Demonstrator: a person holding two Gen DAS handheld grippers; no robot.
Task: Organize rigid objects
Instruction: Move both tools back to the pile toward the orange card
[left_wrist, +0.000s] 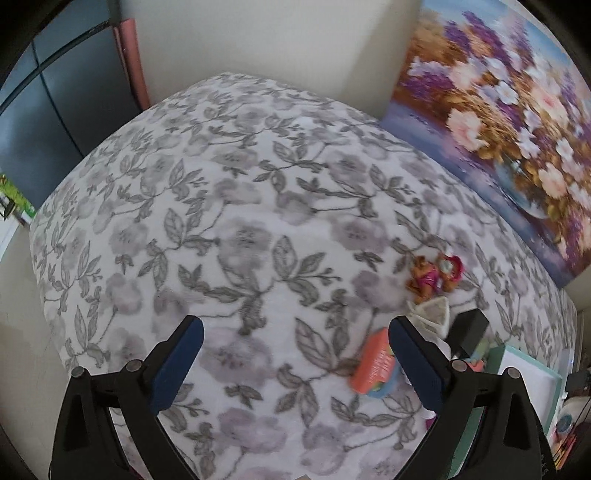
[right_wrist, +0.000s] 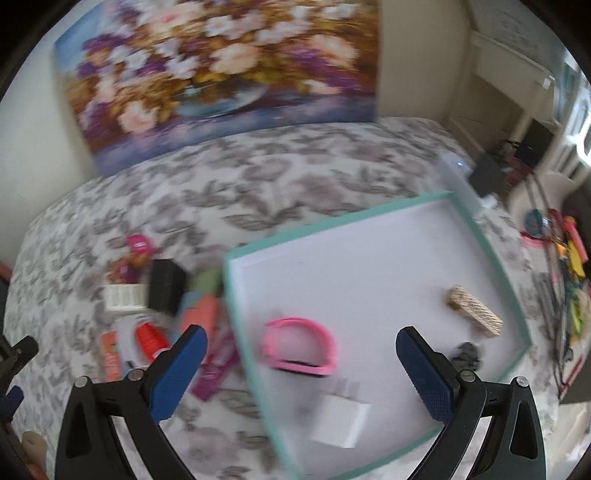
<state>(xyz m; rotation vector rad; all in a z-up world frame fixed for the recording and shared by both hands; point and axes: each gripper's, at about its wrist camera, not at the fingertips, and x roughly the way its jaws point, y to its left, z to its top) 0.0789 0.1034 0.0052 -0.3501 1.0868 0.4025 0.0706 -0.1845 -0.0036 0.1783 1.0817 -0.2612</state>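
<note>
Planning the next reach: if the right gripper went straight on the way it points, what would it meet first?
Probably the pink band, lying inside the teal-rimmed box between the open right gripper fingers; blur makes depth uncertain.

A home bedroom: floral bedspread (left_wrist: 236, 229), flower painting (right_wrist: 221, 77) against the wall.

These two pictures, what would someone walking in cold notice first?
Probably the big flower painting, leaning against the wall at the far edge of the bed with its grey floral blanket. Next, the shallow teal-rimmed box lying on the blanket, holding a pink band, a wooden block and a white charger. Left of it sits a jumble of small toys and boxes, among them a black box.
</note>
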